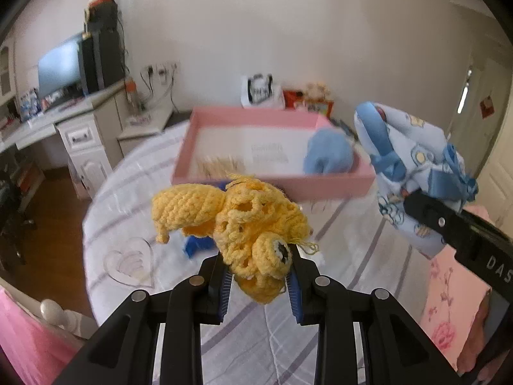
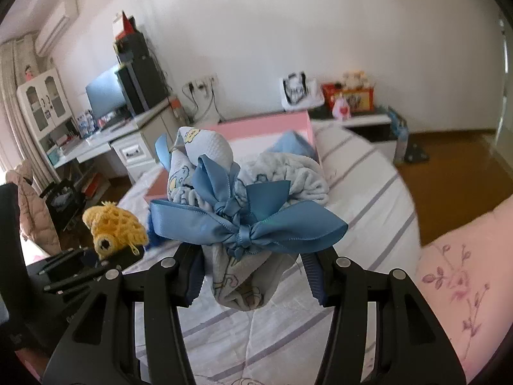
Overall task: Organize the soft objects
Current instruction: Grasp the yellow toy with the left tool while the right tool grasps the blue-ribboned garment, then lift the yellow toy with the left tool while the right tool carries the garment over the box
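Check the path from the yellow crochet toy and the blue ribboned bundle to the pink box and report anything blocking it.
Nothing visible blocks either path. The yellow crochet toy, clamped in the left gripper, and the blue ribboned bundle, in the right gripper, are both held above the bedspread. The pink box ahead is open-topped, with a blue soft item filling only its right end.

Two grippers – left gripper, right gripper. One yellow crochet toy. One blue printed cloth bundle, tied with blue satin ribbon. One pink box, holding one pale blue soft item. One monitor – on one desk. One striped sheet.
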Available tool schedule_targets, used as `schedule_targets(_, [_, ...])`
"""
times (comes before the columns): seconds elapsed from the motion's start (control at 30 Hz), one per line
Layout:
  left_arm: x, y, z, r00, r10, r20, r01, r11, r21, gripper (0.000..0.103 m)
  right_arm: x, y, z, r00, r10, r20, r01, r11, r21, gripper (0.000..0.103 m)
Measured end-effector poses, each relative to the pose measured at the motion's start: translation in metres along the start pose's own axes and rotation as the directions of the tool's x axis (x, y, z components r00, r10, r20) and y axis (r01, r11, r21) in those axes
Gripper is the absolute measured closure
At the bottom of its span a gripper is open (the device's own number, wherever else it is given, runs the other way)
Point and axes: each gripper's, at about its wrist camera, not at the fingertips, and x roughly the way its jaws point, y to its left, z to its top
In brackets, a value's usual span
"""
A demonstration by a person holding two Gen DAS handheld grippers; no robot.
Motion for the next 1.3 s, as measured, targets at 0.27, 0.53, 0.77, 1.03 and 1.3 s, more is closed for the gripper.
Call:
schedule_targets(0.27, [-0.081,-0.006,0.003,0.985,0.023,0.172,-0.022,1.0,-0.008,0.076,-0.068,0.022,0.009,0.987,0.025,0.159,-0.018,0.999,-0.045,0.053])
schedule_targets(0.53, [-0.153,-0.017,-0.015,0.956,0.048,0.29,-0.05,0.999,-0.001,0.076,-0.129,0.045,0.011,0.955,0.037,0.295,-0.007,0.995,-0.102,0.052])
schedule_targets(0.77, [-0.203,-0.023,-0.04,0.923,0.044,0.383,-0.055,0.998,0.016,0.076,-0.171,0.062,0.008,0.919,0.049,0.39,0.006,0.991,-0.137,0.052])
schedule_targets(1.03, [-0.245,-0.027,-0.081,0.894,0.056,0.445,-0.07,0.997,0.016,0.076,-0.2,0.064,0.003,0.887,0.057,0.458,0.015,0.988,-0.152,0.051])
schedule_targets(1.3, [-0.269,-0.039,-0.129,0.857,0.054,0.513,-0.078,0.997,0.024,0.076,-0.217,0.068,-0.008,0.866,0.068,0.495,0.021,0.985,-0.173,0.05])
